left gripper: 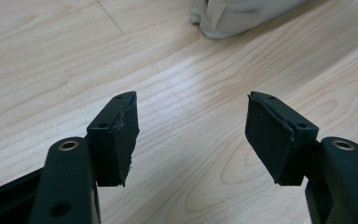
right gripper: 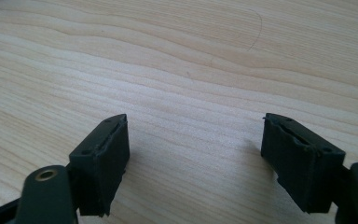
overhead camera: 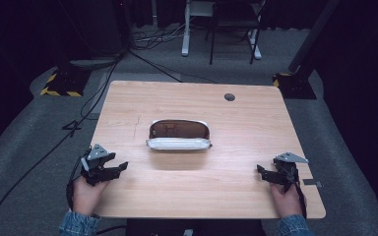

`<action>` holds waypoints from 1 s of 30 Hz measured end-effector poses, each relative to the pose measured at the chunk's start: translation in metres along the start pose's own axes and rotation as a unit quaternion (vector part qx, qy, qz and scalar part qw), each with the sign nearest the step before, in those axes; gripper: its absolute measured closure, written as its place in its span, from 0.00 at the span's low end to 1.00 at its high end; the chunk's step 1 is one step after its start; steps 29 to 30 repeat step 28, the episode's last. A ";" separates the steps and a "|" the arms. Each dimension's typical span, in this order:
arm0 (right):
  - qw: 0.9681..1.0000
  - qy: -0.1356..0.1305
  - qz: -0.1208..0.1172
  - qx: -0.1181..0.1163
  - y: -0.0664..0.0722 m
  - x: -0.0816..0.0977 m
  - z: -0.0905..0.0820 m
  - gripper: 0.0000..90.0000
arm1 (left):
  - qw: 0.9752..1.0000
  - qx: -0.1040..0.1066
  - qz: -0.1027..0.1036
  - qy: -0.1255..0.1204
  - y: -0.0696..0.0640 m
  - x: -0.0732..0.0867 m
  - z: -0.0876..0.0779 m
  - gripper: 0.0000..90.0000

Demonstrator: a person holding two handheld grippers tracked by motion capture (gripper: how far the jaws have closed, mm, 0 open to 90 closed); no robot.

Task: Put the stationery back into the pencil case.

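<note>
While resting low over the light wooden table (overhead camera: 211,187), sitting at the lower left of the high view: the left gripper (overhead camera: 119,167), black, two-jawed, capped by a grey three-cornered plate, jaws standing well apart with nothing between them. Pointing toward the frame's centre, held by the left hand (overhead camera: 86,194) coming in from the bottom edge in a denim sleeve (overhead camera: 78,223).

Mirroring it at the lower right of that view: the right gripper (overhead camera: 261,172), same black build, jaws likewise spread wide and gripping nothing, held by the right hand (overhead camera: 286,199) near the table's right edge.

Lying in the middle of the high view, between the two grippers and well apart from both: a shallow oval pouch with a pale grey padded rim and a dark brown inside (overhead camera: 179,135), mouth open upward.

Showing in the left gripper view: bare wood between the spread black pads (left gripper: 123,135), and one pale corner of the pouch (left gripper: 242,16) at the top edge, right of centre.

Showing in the right gripper view: wide-set pads (right gripper: 105,161) over plain wood grain.

Sitting near the table's far edge, upper centre-right of the high view: a small round grey cable hole (overhead camera: 230,97).
</note>
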State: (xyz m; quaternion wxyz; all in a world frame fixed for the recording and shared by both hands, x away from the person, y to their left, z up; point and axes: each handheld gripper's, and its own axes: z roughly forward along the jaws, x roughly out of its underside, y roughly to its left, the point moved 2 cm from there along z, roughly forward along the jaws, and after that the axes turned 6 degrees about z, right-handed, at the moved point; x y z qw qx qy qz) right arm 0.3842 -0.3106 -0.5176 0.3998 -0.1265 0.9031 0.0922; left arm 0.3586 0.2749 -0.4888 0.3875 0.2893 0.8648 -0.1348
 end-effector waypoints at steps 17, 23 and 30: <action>1.000 0.000 -0.001 -0.001 0.000 0.000 0.000 0.27 | 0.997 -0.014 0.020 0.071 -0.007 0.007 0.026 0.36; 1.000 0.000 -0.001 -0.001 0.000 0.000 0.000 0.27 | 0.999 -0.019 0.024 0.036 -0.003 0.013 0.030 0.25; 1.000 0.000 -0.001 -0.001 0.000 0.000 0.000 0.27 | 0.999 -0.022 0.025 0.037 -0.003 0.013 0.030 0.24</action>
